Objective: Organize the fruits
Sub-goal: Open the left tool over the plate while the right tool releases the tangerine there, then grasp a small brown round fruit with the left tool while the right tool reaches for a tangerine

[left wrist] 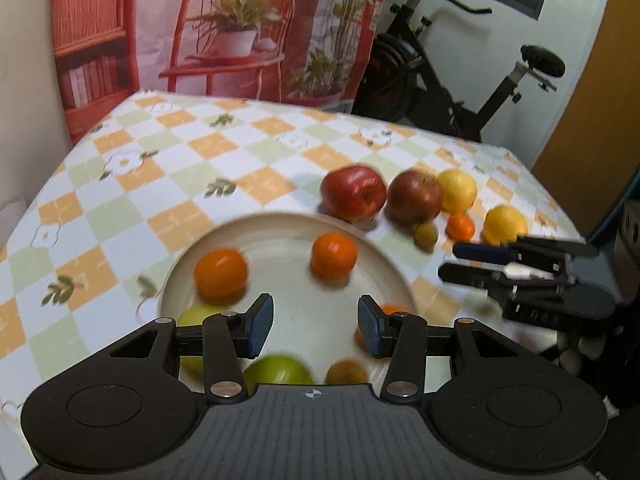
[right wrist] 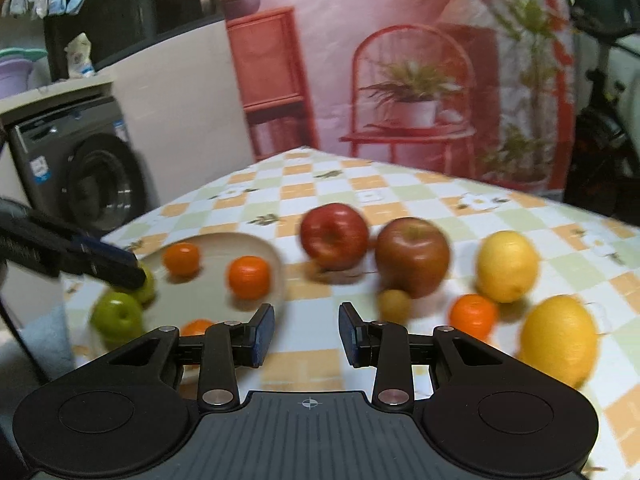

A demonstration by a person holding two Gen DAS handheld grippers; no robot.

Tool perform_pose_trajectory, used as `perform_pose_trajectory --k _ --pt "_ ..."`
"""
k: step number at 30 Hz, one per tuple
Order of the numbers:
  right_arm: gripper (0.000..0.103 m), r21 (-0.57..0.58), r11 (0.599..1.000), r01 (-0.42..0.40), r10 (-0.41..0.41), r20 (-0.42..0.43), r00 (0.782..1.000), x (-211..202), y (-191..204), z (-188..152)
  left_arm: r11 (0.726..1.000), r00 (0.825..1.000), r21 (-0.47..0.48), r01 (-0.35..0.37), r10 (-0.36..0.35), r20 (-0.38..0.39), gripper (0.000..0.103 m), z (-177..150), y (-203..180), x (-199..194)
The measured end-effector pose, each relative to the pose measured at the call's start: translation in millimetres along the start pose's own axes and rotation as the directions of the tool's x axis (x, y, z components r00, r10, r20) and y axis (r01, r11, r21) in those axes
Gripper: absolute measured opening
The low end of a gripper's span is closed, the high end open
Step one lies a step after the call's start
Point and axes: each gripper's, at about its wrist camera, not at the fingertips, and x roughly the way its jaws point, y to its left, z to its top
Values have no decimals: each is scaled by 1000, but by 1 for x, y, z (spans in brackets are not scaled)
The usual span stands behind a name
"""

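the left gripper (left wrist: 316, 328) is hanging over the near part of the plate (left wrist: 384, 264) with its jaws apart and nothing between them, and the right gripper (right wrist: 307, 334) is hovering over the tablecloth (right wrist: 400, 196) just right of the plate, its jaws a little narrower, also apart and empty. on the plate are lying tangerines, such as the tangerine (left wrist: 334, 255) toward its far side, two green apples with one green apple (right wrist: 117, 317) at the near rim, and a small brown fruit. off the plate, to its right, are sitting a red apple (right wrist: 334, 236), a darker apple (right wrist: 412, 255), two lemons with the nearer lemon (right wrist: 559, 340) by the table's edge, a loose tangerine (right wrist: 473, 315) and a small brownish fruit (right wrist: 394, 305). the loose fruit is crowding together, so a reach for the brownish one is risking a nudge to the darker apple touching it. round fruit is likely rolling easily on the cloth, and the near lemon could go off the edge. the two grippers are working close and could clash over the plate's rim.
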Motion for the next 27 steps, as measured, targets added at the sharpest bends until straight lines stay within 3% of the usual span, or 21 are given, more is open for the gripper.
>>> perform_pose_trajectory --k 13,20,27 --pt "33 95 987 130 -132 15 991 -12 -45 -20 995 995 67 69 -73 60 49 34 -56 39" --pt "33 140 980 142 -147 22 989 -16 -58 -25 989 994 109 99 -103 29 45 44 -82 75" --pt "33 136 979 154 -160 36 986 -17 -58 -28 987 989 80 143 -140 -41 41 43 -86 106"
